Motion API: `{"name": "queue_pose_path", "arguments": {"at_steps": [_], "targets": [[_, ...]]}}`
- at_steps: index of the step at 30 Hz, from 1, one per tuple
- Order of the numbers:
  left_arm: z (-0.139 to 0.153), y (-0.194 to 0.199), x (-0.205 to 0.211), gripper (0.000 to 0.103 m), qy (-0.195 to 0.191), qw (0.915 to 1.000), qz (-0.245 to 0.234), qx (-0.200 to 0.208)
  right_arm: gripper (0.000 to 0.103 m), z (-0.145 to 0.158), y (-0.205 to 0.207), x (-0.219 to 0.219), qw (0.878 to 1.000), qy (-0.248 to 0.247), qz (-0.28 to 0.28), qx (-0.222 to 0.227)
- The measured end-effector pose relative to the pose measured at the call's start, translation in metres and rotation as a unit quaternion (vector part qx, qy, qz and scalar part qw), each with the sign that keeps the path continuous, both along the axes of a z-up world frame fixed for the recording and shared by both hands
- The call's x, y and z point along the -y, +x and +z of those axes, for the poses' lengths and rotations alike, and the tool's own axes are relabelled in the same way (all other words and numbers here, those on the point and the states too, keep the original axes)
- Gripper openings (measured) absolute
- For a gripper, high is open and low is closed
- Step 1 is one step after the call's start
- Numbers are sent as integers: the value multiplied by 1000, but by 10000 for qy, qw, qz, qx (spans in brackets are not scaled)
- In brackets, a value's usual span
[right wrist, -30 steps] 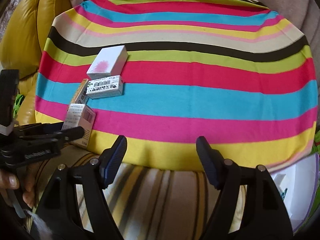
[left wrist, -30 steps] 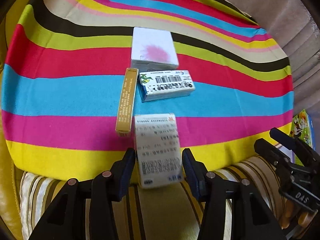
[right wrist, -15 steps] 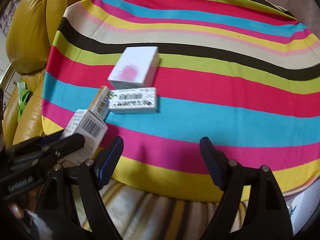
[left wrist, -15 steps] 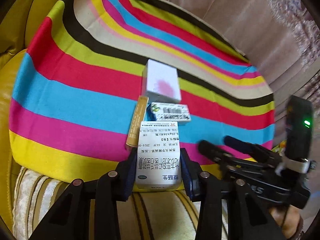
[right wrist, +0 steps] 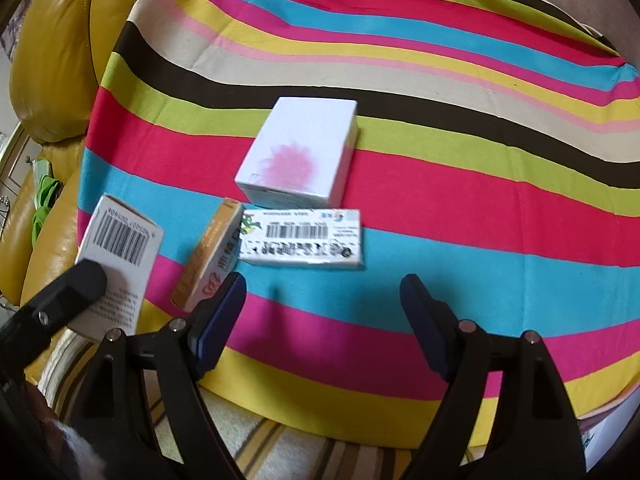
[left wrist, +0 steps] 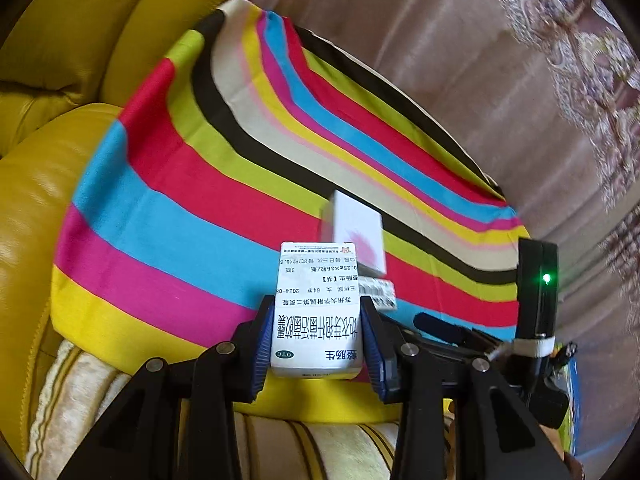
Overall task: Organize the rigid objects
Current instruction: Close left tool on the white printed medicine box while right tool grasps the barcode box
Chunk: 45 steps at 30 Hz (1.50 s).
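My left gripper (left wrist: 316, 340) is shut on a white medicine box (left wrist: 316, 312) with blue print and holds it lifted over the striped cloth (left wrist: 168, 216); it also shows in the right wrist view (right wrist: 120, 264). My right gripper (right wrist: 324, 316) is open and empty, just in front of a flat white barcode box (right wrist: 302, 238). A white box with a pink blot (right wrist: 298, 152) lies behind it. A narrow gold box (right wrist: 208, 256) lies to its left, close to my right gripper's left finger (right wrist: 218, 320).
The striped cloth covers a seat with a striped cushion (right wrist: 280, 452) at its front edge. Yellow leather sofa cushions (left wrist: 52, 80) rise at the left. A brown curtain (left wrist: 500, 60) hangs behind. My right gripper (left wrist: 460, 332) shows in the left wrist view.
My left gripper has closed on the medicine box and lifted it up and left off the cloth. My right gripper has moved forward toward the barcode box.
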<state>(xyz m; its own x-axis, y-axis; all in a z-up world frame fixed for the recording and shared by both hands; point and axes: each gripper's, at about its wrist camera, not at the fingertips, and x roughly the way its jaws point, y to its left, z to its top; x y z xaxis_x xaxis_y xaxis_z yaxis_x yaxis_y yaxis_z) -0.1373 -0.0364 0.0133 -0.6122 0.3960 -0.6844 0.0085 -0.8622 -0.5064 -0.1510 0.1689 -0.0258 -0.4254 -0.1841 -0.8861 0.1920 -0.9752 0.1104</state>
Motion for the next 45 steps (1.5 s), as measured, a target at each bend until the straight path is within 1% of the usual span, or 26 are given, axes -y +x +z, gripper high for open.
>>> {"name": "queue_pose_path", "arguments": {"at_steps": [3, 6, 12, 18, 21, 25, 32, 39, 45], "targets": [[-5, -1, 5, 41, 66, 9999, 98, 77, 83, -2, -4, 5, 10000, -49, 10, 25], [-6, 0, 4, 41, 54, 9999, 91, 66, 83, -6, -8, 11, 10000, -9, 30, 68], [-9, 1, 6, 41, 60, 9999, 102, 90, 83, -11, -18, 23, 9999, 164, -10, 23], [-12, -1, 6, 41, 43, 9999, 116, 119, 83, -15, -26, 26, 9997, 228, -70, -32], [-13, -1, 6, 41, 31, 9998, 129, 126, 78, -17, -27, 27, 9996, 267, -62, -32], [-13, -1, 5, 41, -1, 9999, 117, 115, 78, -13, -24, 27, 9994, 334, -26, -119], [-5, 5, 0, 41, -90, 9999, 56, 57, 78, 1, -8, 14, 9987, 394, -127, -293], [7, 16, -16, 41, -76, 9998, -166, 1, 78, 19, 15, -7, 9980, 359, -281, -435], [12, 28, -39, 41, -73, 9988, -489, 35, 78, 31, 40, -25, 9973, 317, -435, -507]]}}
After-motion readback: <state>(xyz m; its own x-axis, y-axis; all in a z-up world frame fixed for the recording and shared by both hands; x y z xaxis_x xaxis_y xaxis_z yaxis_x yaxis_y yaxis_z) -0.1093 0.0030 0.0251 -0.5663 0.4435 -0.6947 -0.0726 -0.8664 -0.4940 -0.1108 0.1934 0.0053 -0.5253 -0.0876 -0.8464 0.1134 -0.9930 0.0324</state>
